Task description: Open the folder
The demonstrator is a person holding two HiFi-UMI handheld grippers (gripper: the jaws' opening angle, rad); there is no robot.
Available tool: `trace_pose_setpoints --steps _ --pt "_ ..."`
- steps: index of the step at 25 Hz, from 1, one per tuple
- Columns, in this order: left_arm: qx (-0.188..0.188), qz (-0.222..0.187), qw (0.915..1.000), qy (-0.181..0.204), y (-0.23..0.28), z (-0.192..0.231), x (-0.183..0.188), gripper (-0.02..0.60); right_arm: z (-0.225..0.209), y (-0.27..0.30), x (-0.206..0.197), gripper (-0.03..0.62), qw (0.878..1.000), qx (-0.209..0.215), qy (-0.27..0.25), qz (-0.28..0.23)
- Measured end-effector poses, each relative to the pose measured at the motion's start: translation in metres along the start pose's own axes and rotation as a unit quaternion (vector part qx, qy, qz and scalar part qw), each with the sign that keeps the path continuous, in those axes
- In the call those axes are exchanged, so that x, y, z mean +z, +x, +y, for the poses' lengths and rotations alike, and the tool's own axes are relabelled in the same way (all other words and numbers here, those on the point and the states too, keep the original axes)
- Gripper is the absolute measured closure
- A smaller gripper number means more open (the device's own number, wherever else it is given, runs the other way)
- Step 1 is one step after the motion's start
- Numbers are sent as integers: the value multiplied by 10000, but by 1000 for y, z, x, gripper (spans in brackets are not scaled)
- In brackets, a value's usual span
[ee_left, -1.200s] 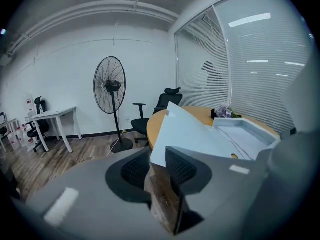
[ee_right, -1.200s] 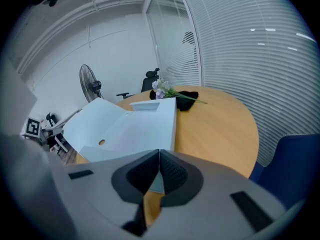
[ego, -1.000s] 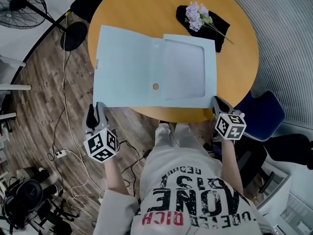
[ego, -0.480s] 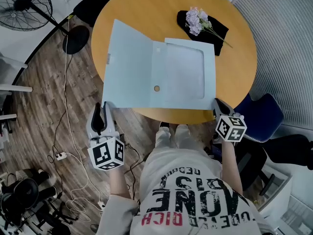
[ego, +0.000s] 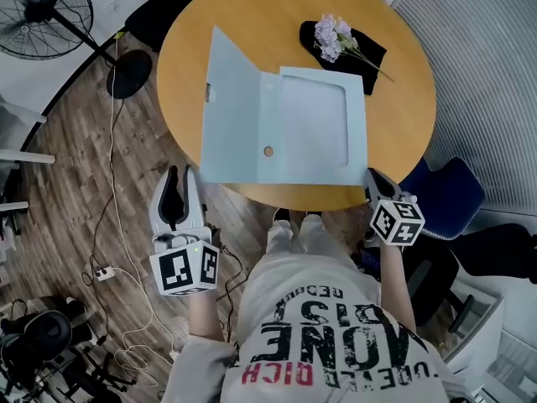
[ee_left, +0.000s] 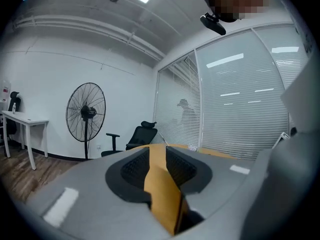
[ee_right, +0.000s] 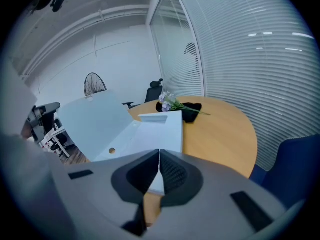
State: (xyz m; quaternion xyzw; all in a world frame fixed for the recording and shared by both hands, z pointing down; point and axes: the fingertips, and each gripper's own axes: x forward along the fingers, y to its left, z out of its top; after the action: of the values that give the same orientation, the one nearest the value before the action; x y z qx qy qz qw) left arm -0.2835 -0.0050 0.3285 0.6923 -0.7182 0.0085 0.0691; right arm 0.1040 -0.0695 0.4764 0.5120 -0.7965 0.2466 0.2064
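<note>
Opening step: folder (ego: pixel 310 133) at table (ego: pixel 403 116) centre, cover (ego: pixel 231 107) half-raised at 9 o'clock. Off-table at 7, left gripper (ego: pixel 182 175) released, empty; right gripper (ego: pixel 372 176) clenched at folder's 5 o'clock corner. Next, likely: left catches cover, lays it flat.

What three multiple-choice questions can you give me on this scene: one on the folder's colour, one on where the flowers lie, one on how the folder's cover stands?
1. What colour is the folder?
A. red
B. light blue
C. yellow

2. Where do the flowers lie?
A. inside the folder
B. under the folder
C. on the black cloth

3. How does the folder's left cover stand?
A. tilted up, off the table
B. shut flat over the folder
C. torn off

Answers:
1. B, the whole folder is pale blue.
2. C, the flowers rest on the dark cloth beyond the folder.
3. A, the cover rises at a slant and the inside is bare.
</note>
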Motion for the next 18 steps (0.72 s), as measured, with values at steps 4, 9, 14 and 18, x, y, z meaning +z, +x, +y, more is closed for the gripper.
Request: trace_pose_setpoints --steps 4,9,14,18 --pt "-174 -95 9998 -51 4 -8 12 479 4 -8 11 582 9998 -3 35 -184" --pt "-378 -202 9991 -11 9 -23 23 525 5 -19 21 582 9992 4 126 -374" --pt "-535 -189 9984 21 16 -42 25 554 1 -22 24 582 9991 52 67 -413" --pt "-709 -193 9973 88 18 -50 33 569 5 -23 32 582 9986 84 79 -520"
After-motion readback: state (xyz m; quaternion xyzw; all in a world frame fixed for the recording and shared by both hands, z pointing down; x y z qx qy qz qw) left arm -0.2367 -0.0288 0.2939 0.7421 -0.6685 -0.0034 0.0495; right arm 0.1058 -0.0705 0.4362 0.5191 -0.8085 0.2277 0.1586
